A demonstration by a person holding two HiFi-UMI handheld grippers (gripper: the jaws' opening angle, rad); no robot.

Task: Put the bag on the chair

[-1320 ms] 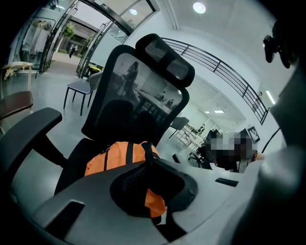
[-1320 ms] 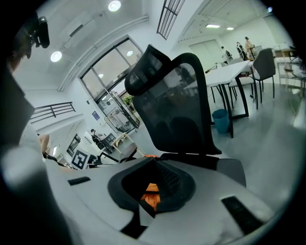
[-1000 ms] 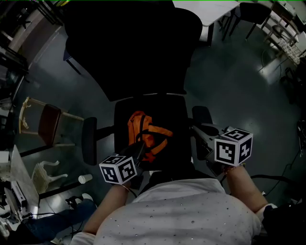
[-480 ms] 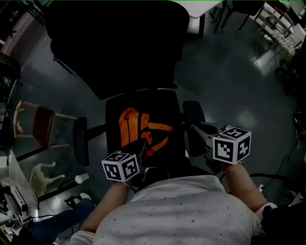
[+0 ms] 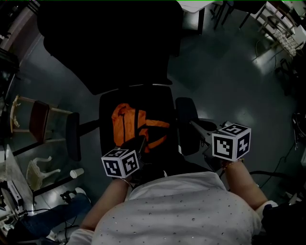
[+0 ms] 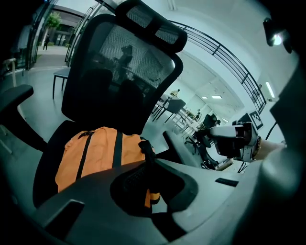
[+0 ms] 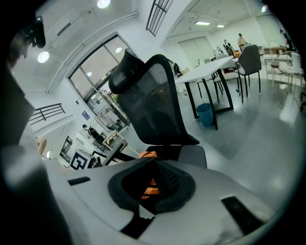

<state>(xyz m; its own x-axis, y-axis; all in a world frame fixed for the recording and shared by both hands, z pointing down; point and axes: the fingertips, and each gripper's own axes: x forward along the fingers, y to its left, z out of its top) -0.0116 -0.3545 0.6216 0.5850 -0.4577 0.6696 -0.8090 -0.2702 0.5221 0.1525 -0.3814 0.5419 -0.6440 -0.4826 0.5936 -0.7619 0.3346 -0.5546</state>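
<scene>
An orange bag (image 5: 126,125) with black straps lies on the seat (image 5: 160,103) of a black mesh-backed office chair (image 5: 110,43). My left gripper (image 5: 137,143) sits at the bag's near edge, shut on a black strap (image 6: 145,155) that runs from the bag (image 6: 95,153) into the jaws. My right gripper (image 5: 195,125) hovers by the chair's right armrest (image 5: 184,119), apart from the bag, jaws together with nothing in them. In the right gripper view, a bit of the orange bag (image 7: 148,154) shows just past the jaw tips.
The chair's left armrest (image 5: 72,142) sticks out on the left. A wooden chair with a dark red seat (image 5: 36,119), a white stool (image 5: 38,167) and a paper cup (image 5: 76,172) stand on the floor to the left. A white table (image 5: 191,7) is at the far top.
The bag has spread flatter on the seat. Chair and bag have shifted left and up in the head view. My left gripper stays shut on the strap; the right one has barely moved.
</scene>
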